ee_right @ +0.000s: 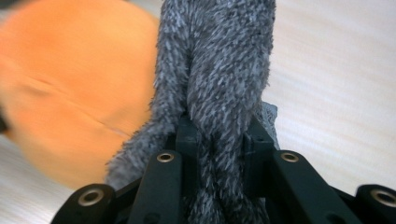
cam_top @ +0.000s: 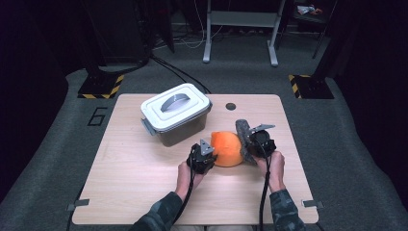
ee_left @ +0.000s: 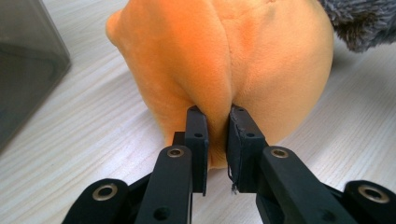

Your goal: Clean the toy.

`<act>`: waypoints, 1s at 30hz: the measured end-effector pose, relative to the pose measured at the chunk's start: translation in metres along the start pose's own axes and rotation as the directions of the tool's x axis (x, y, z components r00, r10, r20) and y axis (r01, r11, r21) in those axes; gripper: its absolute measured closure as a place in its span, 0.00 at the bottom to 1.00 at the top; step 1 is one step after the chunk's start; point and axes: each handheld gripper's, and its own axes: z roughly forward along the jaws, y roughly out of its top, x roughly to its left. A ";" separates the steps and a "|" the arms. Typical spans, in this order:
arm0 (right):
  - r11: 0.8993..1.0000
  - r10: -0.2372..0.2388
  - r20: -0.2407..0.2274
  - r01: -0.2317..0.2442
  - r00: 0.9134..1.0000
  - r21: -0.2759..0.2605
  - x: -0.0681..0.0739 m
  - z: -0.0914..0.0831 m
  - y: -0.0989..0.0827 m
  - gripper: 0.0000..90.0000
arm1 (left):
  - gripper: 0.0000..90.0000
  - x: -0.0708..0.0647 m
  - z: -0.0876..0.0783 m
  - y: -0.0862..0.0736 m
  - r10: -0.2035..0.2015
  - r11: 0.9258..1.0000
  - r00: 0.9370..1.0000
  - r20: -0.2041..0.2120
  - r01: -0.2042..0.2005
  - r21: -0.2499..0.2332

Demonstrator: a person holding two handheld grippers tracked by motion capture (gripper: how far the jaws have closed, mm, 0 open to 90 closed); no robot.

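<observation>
An orange plush toy [cam_top: 226, 148] with a grey furry part [cam_top: 243, 136] lies on the wooden table [cam_top: 134, 178], right of centre. My left gripper [cam_top: 208, 155] is at the toy's left side, shut on a pinched fold of the orange plush [ee_left: 219, 74]. At the toy's right side my right gripper [cam_top: 250, 144] is shut on the grey fur [ee_right: 219, 84], which bunches up between its jaws. The orange body [ee_right: 70, 93] shows blurred to the left in the right gripper view.
A grey lidded plastic box [cam_top: 176, 113] with a handle in its lid stands at the back left of the toy, close to it; its dark wall [ee_left: 23, 65] is at the left in the left gripper view. A small round hole [cam_top: 230, 106] marks the table's back.
</observation>
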 end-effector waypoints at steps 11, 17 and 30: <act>0.990 0.070 0.006 -0.070 0.998 0.123 -0.016 0.040 -0.027 0.81 | 0.89 0.001 0.001 -0.001 -0.022 1.000 1.000 0.001 0.022 0.000; 0.989 0.060 0.010 -0.060 0.998 0.132 -0.017 0.044 -0.030 0.81 | 0.89 0.004 0.001 0.000 -0.012 1.000 1.000 -0.003 0.012 0.007; 0.998 -0.017 -0.001 0.016 1.000 -0.059 0.008 -0.034 0.004 0.81 | 0.89 0.004 0.002 0.000 -0.023 1.000 1.000 -0.002 0.023 0.000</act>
